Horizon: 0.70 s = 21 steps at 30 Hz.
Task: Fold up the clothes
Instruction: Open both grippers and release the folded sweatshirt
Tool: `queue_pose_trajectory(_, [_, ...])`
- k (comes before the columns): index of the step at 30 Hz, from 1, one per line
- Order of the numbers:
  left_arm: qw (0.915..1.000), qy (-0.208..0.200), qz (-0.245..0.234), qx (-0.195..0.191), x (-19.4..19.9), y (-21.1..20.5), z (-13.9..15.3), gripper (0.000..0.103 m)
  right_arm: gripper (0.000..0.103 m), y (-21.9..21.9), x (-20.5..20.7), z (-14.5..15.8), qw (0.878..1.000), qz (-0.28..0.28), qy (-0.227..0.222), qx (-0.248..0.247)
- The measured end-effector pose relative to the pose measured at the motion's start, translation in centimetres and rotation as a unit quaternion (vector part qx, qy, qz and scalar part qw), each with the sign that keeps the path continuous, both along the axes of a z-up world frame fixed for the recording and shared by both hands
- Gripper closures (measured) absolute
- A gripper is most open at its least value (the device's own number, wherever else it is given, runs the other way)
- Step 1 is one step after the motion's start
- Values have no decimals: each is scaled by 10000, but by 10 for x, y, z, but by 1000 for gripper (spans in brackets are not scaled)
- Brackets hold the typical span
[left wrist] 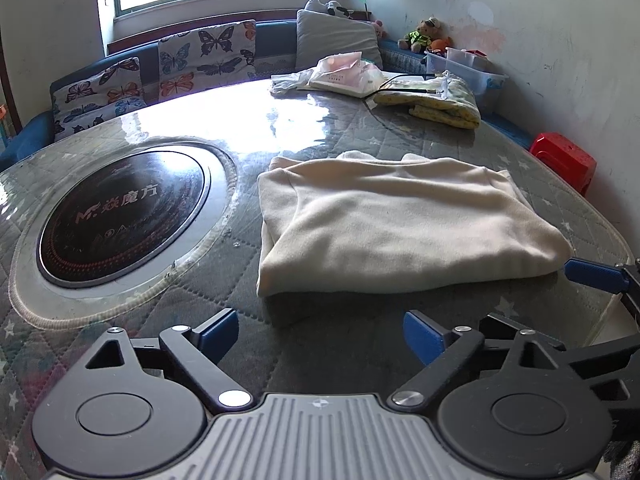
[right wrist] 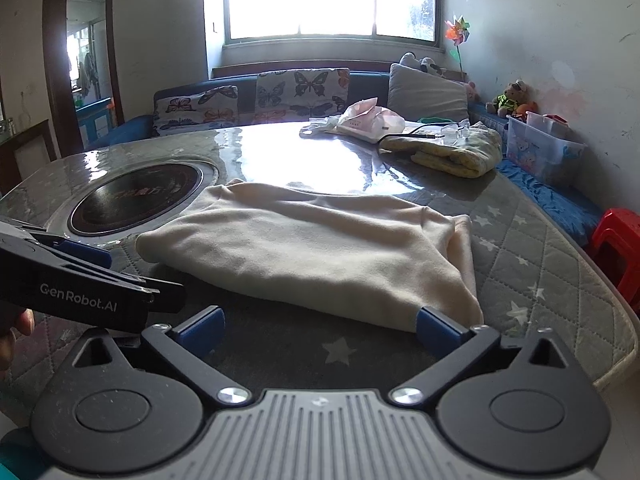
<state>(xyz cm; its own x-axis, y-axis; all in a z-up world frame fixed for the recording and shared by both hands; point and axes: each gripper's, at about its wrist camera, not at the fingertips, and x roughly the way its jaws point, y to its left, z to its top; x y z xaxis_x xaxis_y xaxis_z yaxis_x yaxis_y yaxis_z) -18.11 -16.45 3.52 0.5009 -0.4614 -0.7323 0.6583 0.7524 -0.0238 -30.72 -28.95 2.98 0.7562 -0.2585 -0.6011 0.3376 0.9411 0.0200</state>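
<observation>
A cream garment (left wrist: 400, 220) lies folded into a flat rectangle on the quilted table cover; it also shows in the right wrist view (right wrist: 312, 248). My left gripper (left wrist: 320, 334) is open and empty, just short of the garment's near edge. My right gripper (right wrist: 320, 330) is open and empty, with its right fingertip (right wrist: 436, 330) close to the garment's near right corner. A blue fingertip (left wrist: 592, 276) of the right gripper shows beside the garment's right corner in the left wrist view. The left gripper's body (right wrist: 80, 288) shows at the left of the right wrist view.
A round black induction hob (left wrist: 120, 216) is set into the table left of the garment. A folded yellow cloth (left wrist: 440, 100), a cable and plastic bags (left wrist: 344, 74) lie at the far side. A red stool (left wrist: 564, 160) and a clear storage box (left wrist: 464, 68) stand to the right.
</observation>
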Motion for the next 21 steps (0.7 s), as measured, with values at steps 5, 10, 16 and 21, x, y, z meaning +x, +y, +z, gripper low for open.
queue_pose_trajectory(5, [10000,47,48,-27,-1,5,0,4,0,2,-3,-1,10000,-45,-16,-1])
queue_pose_trajectory(10, [9999,68,89,-19,-2,8,-2,0,0,3,-6,-3,9999,-134,14,40])
queue_pose_trajectory(16, [9998,131,118,-12,-2,10,-4,0,0,5,-8,-4,9999,-128,49,91])
queue_pose_trajectory(21, [9998,155,143,19,-3,12,-5,0,0,8,-8,-5,9999,-120,87,47])
